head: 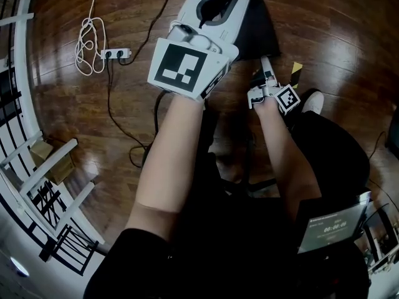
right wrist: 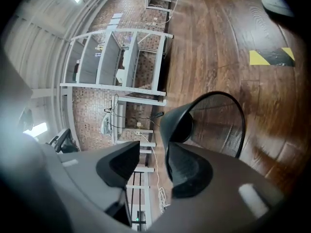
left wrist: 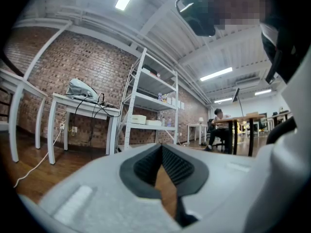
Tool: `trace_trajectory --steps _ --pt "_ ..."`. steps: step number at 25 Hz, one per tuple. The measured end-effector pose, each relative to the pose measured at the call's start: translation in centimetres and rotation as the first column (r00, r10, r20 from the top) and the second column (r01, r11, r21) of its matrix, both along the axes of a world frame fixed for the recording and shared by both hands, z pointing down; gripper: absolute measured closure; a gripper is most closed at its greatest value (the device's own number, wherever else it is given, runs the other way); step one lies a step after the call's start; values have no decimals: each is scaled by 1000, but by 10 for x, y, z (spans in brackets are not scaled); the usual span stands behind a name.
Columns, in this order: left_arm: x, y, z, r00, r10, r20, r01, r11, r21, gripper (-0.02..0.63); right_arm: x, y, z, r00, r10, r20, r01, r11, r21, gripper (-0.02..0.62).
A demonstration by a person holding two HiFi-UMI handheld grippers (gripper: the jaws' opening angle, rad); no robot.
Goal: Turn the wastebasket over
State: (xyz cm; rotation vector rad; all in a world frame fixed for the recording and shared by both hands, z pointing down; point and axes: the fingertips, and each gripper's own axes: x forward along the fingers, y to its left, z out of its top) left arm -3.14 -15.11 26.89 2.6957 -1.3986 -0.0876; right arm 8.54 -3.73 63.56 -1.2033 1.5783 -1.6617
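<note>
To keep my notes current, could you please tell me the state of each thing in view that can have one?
Left tool: shut, empty.
Right tool: open, nothing between its jaws.
Black wire-mesh wastebasket: on the wooden floor, ungripped; which end is up is unclear.
White cable: loosely coiled on the floor.
White power strip: lying on the floor beside the coil.

One wastebasket (right wrist: 221, 125) at centre right. Two grippers: left gripper (left wrist: 162, 152), right gripper (right wrist: 151, 154). One power strip (head: 116, 53) and one coiled cable (head: 87, 42) at upper left. One striped tape mark (right wrist: 272, 57) at upper right.
</note>
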Motion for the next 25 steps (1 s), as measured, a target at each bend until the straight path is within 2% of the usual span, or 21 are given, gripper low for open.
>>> trace_trajectory --steps 5,10,17,20,25 --pt "0 -1 -4 1000 -3 -18 3 1000 1 604 -6 7 18 1000 5 12 -5 999 -43 394" --pt "3 0 4 1000 18 20 -18 1000 -5 604 -3 4 38 1000 11 -3 -11 996 -85 385" --pt "-1 -3 -3 1000 9 8 -9 1000 -3 604 -10 -12 51 1000 -16 22 18 997 -68 344" --pt "-7 -5 -5 1000 0 -6 0 1000 0 604 -16 -26 45 1000 -5 25 7 999 -51 386" --pt "-9 -4 -3 1000 -3 3 3 1000 -5 604 -17 -44 33 999 9 39 -8 1000 -7 578"
